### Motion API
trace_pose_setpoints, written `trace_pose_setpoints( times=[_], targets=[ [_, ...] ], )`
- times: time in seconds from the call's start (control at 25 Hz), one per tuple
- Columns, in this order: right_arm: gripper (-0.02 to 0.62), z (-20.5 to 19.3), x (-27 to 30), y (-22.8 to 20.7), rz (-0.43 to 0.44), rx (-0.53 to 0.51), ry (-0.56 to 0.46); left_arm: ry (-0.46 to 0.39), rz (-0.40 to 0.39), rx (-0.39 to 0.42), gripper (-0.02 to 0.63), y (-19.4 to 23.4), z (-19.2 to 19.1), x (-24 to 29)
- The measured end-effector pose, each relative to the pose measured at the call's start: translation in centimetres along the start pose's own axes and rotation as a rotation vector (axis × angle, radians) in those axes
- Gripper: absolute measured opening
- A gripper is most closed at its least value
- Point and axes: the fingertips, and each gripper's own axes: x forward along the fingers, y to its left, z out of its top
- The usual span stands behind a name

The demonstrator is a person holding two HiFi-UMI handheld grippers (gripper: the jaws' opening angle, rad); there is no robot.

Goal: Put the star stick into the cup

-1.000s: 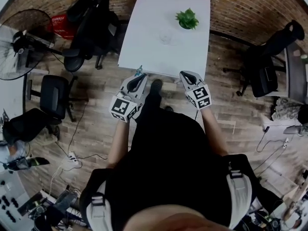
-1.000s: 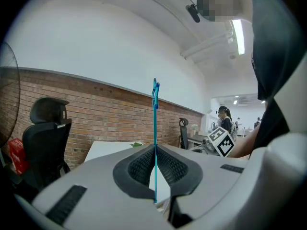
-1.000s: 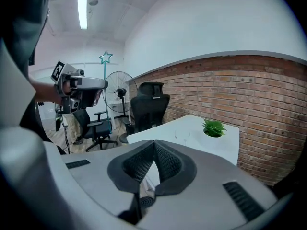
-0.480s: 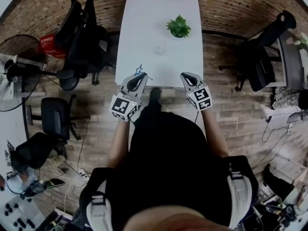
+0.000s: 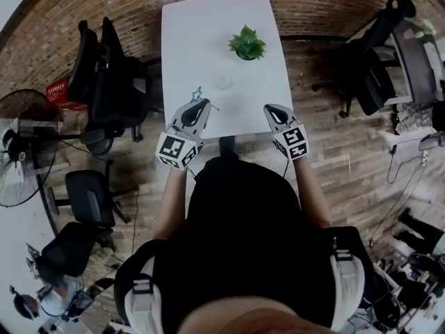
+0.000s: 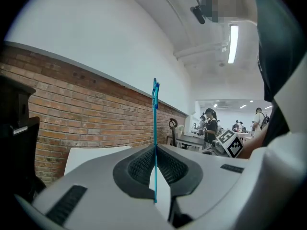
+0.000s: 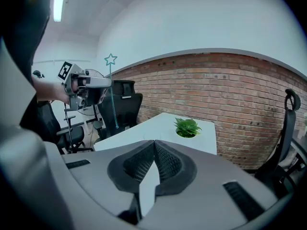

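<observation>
two clenched grippers: the left gripper [image 5: 197,107] pinches the star stick [image 6: 155,128] upright, with the clear cup [image 5: 222,80] just up-right of it, while the right gripper [image 5: 273,111] grips nothing.

A red brick wall [image 5: 334,5] runs behind a white rectangular counter [image 5: 201,33], with a plain white wall [image 7: 216,28] above the brick. Grey-brown wood-plank floor [image 5: 327,127] lies underfoot. Black office chairs [image 5: 104,89] crowd the counter's left side, and another black chair [image 5: 379,82] stands to its right. A long ceiling strip light [image 6: 233,43] glows overhead.

Even indoor light, heavy fisheye warp, dark vignetted corners.
</observation>
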Motion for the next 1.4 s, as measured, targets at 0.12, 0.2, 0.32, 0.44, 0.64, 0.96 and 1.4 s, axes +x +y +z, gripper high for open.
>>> trace_pose_setpoints(
  times=[0.12, 0.2, 0.32, 0.44, 0.64, 0.96, 1.4],
  targets=[
    [-0.003, -0.1, 0.4, -1.0, -0.037, 0.02, 0.008, 0.003, -0.017, -0.005, 0.027, 1.5, -0.1, 1.3],
    [-0.003, -0.1, 0.6, -1.5, -0.063, 0.032, 0.013, 0.006, -0.029, -0.01, 0.028, 2.4, -0.3, 2.1],
    [-0.003, 0.2, 1.2, -2.1, -0.095, 0.046, 0.017, 0.013, -0.045, -0.019, 0.028, 4.1, -0.7, 3.2],
    [-0.003, 0.2, 1.9, -2.4, -0.12, 0.056, 0.024, 0.013, -0.058, -0.025, 0.028, 5.7, -1.2, 4.3],
    [-0.003, 0.2, 2.6, -2.4, -0.154, 0.069, 0.039, 0.015, -0.077, -0.049, 0.028, 7.8, -1.9, 5.9],
    [-0.003, -0.8, 2.2, -3.0, -0.199, 0.094, 0.082, 0.032, -0.113, -0.055, 0.028, 9.3, -3.3, 8.8],
    [-0.003, -1.6, 2.4, -2.9, -0.121, 0.084, 0.131, 0.085, -0.068, -0.081, 0.028, 10.1, -7.6, 11.5]
  ],
)
